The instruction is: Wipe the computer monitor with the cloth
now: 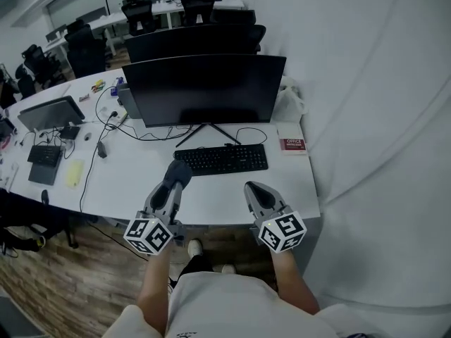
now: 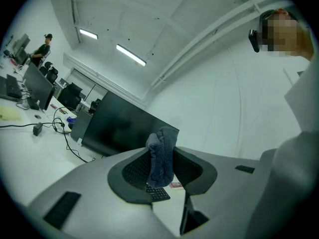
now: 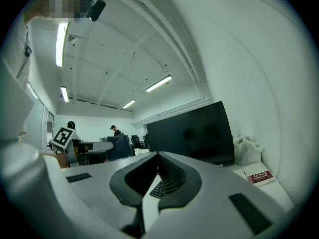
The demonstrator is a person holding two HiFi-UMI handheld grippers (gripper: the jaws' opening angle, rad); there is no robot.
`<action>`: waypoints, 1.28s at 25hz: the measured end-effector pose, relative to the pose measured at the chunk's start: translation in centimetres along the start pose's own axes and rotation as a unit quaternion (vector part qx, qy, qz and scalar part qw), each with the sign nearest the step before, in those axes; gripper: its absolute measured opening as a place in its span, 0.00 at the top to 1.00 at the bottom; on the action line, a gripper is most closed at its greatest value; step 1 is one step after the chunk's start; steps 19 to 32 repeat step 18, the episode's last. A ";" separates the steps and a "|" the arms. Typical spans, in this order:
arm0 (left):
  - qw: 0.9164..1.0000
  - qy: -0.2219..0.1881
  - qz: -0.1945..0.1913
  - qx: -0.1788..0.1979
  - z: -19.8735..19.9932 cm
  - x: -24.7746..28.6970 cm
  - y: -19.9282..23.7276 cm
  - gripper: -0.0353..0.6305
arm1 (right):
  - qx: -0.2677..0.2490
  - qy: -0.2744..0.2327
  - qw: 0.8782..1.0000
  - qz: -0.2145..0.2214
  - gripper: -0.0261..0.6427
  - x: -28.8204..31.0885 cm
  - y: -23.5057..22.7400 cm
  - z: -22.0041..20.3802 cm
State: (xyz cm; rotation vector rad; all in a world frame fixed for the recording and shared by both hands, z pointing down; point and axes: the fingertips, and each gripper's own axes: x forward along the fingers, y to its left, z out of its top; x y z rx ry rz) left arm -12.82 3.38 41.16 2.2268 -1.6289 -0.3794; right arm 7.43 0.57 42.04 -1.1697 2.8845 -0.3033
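Observation:
A dark, switched-off monitor (image 1: 204, 89) stands on the white desk (image 1: 211, 196) with a black keyboard (image 1: 220, 158) in front of it. My left gripper (image 1: 179, 170) is shut on a dark grey-blue cloth (image 2: 162, 156), held just in front of the keyboard's left end. The monitor (image 2: 122, 128) fills the background of the left gripper view. My right gripper (image 1: 254, 189) is shut with nothing in it, hovering over the desk's front edge right of the left one. In the right gripper view the monitor (image 3: 192, 132) and the keyboard (image 3: 164, 182) lie ahead of the right gripper (image 3: 157, 156).
A red book (image 1: 292, 145) and a white bag (image 1: 290, 102) sit right of the monitor. Cables (image 1: 106, 129) trail left across the desk toward another keyboard (image 1: 44, 155) and a laptop stand (image 1: 51, 113). More monitors and office chairs (image 1: 141, 16) stand behind. A white wall (image 1: 380, 104) runs along the right.

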 end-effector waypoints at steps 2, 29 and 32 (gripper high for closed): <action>1.000 0.001 -0.002 0.006 0.0 -0.6 -1.0 0.75 | 0.002 -0.003 1.000 -0.002 0.93 -0.9 -0.1 0.1; 0.999 0.024 -0.032 0.020 0.3 -3.9 -1.7 0.75 | -0.020 -0.001 1.000 -0.010 0.93 -2.7 4.2 0.9; 0.999 0.024 -0.032 0.020 0.3 -3.9 -1.7 0.75 | -0.020 -0.001 1.000 -0.010 0.93 -2.7 4.2 0.9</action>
